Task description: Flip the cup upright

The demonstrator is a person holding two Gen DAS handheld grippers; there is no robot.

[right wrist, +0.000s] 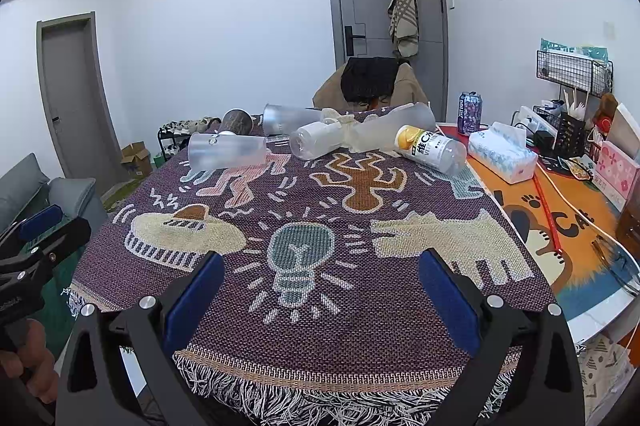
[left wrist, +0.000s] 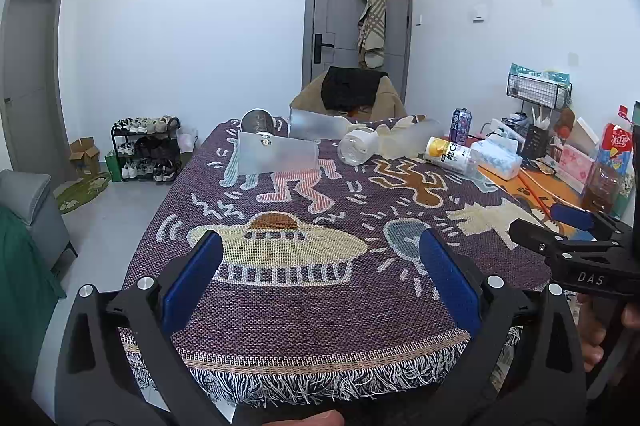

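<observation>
Frosted cup on its side w/ bottles, left tool, right tool both apart, empty

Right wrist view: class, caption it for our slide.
Open right gripper faces toppled frosted cups on patterned tablecloth.

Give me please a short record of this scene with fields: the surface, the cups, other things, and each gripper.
surface: table with woven patterned cloth
cups: frosted cup and second frosted cup, both lying on their sides at the far end
other things: dark cup, clear bottle, yellow-label bottle, drink can, tissue pack
left gripper: open, holds nothing, over the near edge
right gripper: open, holds nothing, over the near edge
</observation>
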